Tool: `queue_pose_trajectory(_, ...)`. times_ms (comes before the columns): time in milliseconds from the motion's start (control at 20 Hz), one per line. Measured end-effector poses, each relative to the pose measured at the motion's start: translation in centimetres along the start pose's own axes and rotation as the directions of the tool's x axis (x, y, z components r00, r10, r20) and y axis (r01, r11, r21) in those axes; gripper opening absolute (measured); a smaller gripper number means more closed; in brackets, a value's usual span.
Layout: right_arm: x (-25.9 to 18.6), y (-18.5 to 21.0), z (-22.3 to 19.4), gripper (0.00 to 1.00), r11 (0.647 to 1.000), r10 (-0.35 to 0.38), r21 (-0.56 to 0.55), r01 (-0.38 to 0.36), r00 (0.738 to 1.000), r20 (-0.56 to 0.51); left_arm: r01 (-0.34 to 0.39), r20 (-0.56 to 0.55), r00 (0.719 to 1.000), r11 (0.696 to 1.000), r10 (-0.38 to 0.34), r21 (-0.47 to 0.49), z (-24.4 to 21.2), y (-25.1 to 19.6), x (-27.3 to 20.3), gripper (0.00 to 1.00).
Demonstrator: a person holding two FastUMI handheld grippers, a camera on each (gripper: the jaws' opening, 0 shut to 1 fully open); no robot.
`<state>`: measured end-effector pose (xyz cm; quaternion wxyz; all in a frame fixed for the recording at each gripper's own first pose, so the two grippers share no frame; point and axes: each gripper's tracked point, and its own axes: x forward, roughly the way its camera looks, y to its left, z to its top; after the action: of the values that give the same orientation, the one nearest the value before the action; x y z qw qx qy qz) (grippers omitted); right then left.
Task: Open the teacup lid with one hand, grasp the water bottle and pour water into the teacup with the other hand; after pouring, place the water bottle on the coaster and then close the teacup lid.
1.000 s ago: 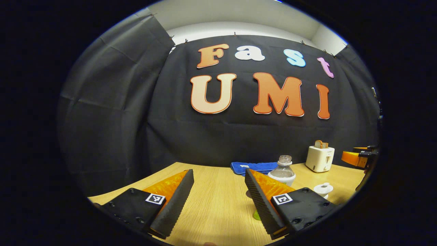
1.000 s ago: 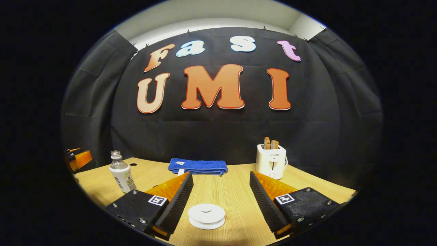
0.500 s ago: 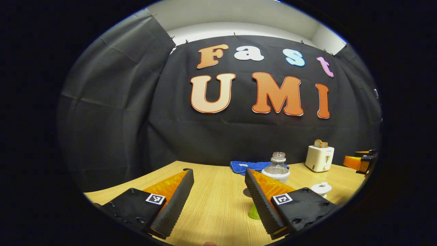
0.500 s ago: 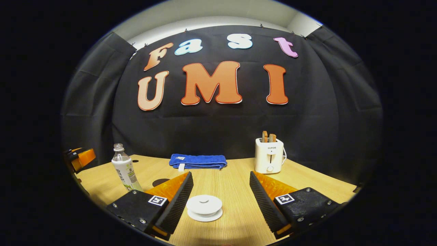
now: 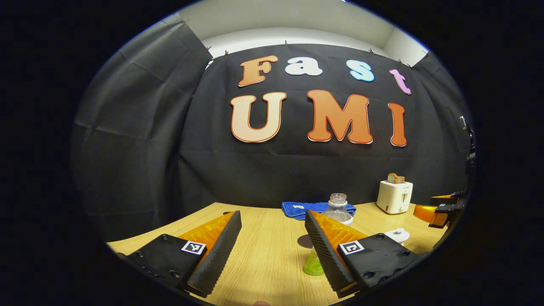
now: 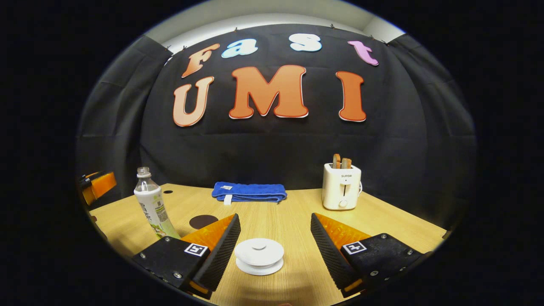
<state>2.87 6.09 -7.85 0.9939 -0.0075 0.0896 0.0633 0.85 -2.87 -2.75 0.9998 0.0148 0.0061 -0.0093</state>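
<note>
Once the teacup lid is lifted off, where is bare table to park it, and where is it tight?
Bare wood lies between the teacup and the blue towel, and right of the cup, in front of the toaster. The table's left end is free too. It is tight on the cup's left: the water bottle and dark round coaster sit there.

Light wood-grain table (image 6: 280,214), matt and smooth. Clear glossy plastic water bottle (image 6: 149,203) with a paper-like printed label; seen also behind a finger in the left gripper view (image 5: 338,209). White teacup lid (image 6: 259,251), smooth and slightly shiny, looks like ceramic or plastic. Blue towel (image 6: 249,192) of soft terry cloth, folded, matt. White toaster (image 6: 341,192) in smooth plastic with a soft shine. Dark round coaster (image 6: 203,221), flat and matt. Ribbed, rough-looking pads (image 6: 224,248) on the gripper fingers, with matt plastic bodies and small metal screws.
</note>
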Motion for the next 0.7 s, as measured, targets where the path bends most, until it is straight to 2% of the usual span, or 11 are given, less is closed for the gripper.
queue_pose_trajectory(350,2.7,1.2,-4.7,0.99,0.999,0.013,-0.042,-0.021,0.985,-0.173,-0.029,-0.011,1.0,1.0,0.029,-0.001,-0.6,1.4,0.1,0.98)
queue_pose_trajectory(500,3.4,1.2,-4.9,0.99,0.999,0.007,-0.045,-0.016,0.982,-0.189,-0.036,-0.016,0.999,0.999,0.036,0.0,-0.8,1.7,0.1,0.98)
queue_pose_trajectory(650,3.9,0.9,-4.7,0.92,0.998,-0.009,-0.06,-0.001,0.985,-0.174,-0.038,-0.018,0.999,0.999,0.038,-0.001,-1.0,1.9,0.3,0.98)
queue_pose_trajectory(700,4.0,1.2,-4.8,0.86,0.998,-0.002,-0.06,-0.009,0.984,-0.18,-0.038,-0.02,0.999,0.999,0.038,-0.002,-1.1,1.9,0.3,0.98)
